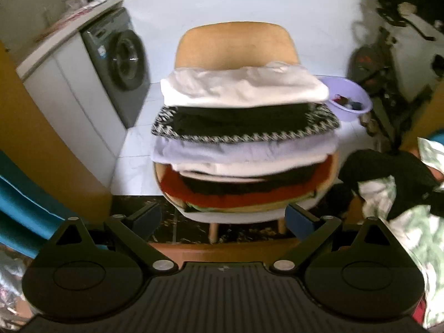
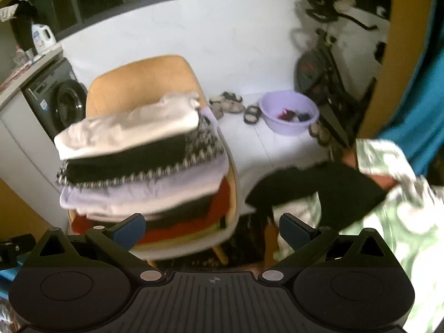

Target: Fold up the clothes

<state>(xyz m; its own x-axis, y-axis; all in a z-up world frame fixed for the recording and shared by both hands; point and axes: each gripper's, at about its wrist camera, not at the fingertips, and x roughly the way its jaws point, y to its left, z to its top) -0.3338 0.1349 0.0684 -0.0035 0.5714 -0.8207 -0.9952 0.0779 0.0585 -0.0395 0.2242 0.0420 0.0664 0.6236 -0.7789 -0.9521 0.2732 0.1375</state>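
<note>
Resting on the tan chair [image 1: 236, 44], the stack of folded clothes [image 1: 244, 138] is standing with a white garment [image 1: 244, 88] uppermost. The left gripper [image 1: 223, 220] and right gripper [image 2: 212, 229] are both facing the chair with jaws spread wide, gripping nothing. A black garment [image 2: 319, 191] is lying on floral fabric [image 2: 402, 216] right of the chair, and a lilac basin [image 2: 288, 112] is sitting on the floor behind it.

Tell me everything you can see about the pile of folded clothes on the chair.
The pile of folded clothes fills the seat of a tan chair and reaches partway up its backrest. From the top: a cream piece, a black one with a black-and-white patterned edge, a pale lilac one, another cream one, then black, red and a yellowish-green layer at the bottom. The fabrics look soft. The layers lie flat, roughly aligned, overhanging the seat slightly. Neither gripper touches it.
</note>
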